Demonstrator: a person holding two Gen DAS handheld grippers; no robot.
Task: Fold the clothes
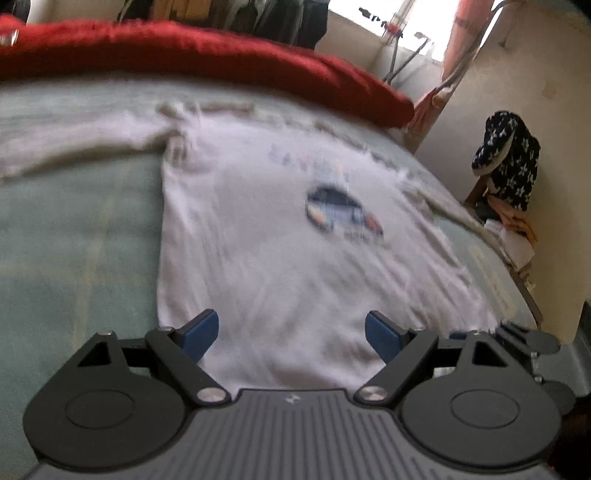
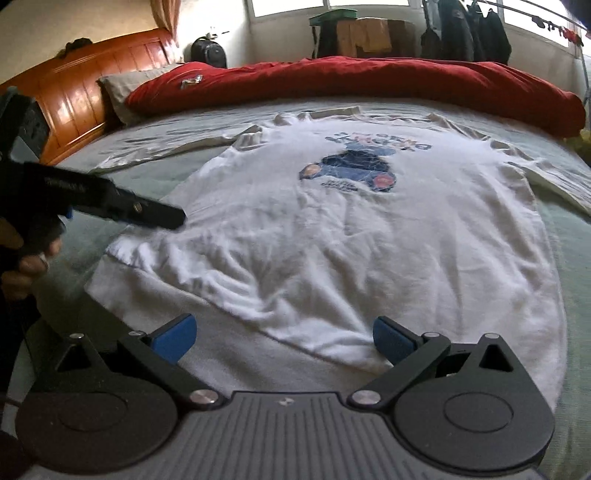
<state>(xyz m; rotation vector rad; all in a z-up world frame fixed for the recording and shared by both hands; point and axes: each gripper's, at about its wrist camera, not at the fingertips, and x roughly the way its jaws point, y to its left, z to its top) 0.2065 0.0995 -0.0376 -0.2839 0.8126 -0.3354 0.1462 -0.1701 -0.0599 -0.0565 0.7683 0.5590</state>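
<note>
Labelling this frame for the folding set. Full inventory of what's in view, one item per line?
T-shirt: 1, white with a blue car print, spread flat on the bed, hem nearest the grippers.
Bed sheet: 1, pale green, under the shirt.
Duvet: 1, red, bunched along the far side of the bed.
Pillow: 1, grey, by the headboard.
Headboard: 1, orange-brown wood, far left.
Hanging clothes: several, dark, by the window.
Cardboard boxes: count unclear, brown, behind the duvet.
Patterned garment: 1, dark with white print, right of the bed.
Left gripper: black, blue pads, open over the hem.
Right gripper: same, open, empty.
</note>
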